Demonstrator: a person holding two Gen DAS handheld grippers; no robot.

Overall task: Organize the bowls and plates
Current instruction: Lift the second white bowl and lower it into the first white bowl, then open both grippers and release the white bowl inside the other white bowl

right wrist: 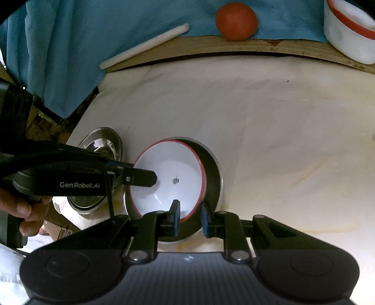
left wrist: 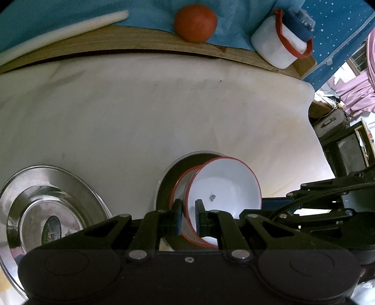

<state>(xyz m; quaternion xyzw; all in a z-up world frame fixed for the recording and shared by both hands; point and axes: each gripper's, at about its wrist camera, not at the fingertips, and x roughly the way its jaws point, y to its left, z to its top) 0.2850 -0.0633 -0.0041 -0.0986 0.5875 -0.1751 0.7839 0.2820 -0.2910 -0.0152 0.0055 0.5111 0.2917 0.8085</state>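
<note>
A white bowl with a red rim [left wrist: 225, 185] is tilted inside a dark steel pan-like bowl [left wrist: 171, 178] on the pale table. My left gripper [left wrist: 188, 219] is shut on the white bowl's rim. In the right wrist view the white bowl [right wrist: 168, 173] lies in the steel bowl [right wrist: 212, 169], with the left gripper's finger over its left rim. My right gripper [right wrist: 189, 217] straddles the near rims, one pad inside the white bowl, one outside the steel bowl; its jaws stand slightly apart.
A shiny steel plate [left wrist: 49, 211] lies left of the bowls, also in the right wrist view [right wrist: 100, 145]. On the wooden ledge behind are a red ball [left wrist: 195, 22], a white rod [left wrist: 63, 32] and a white red-rimmed container [left wrist: 279, 42]. The table edge drops at right [left wrist: 314, 122].
</note>
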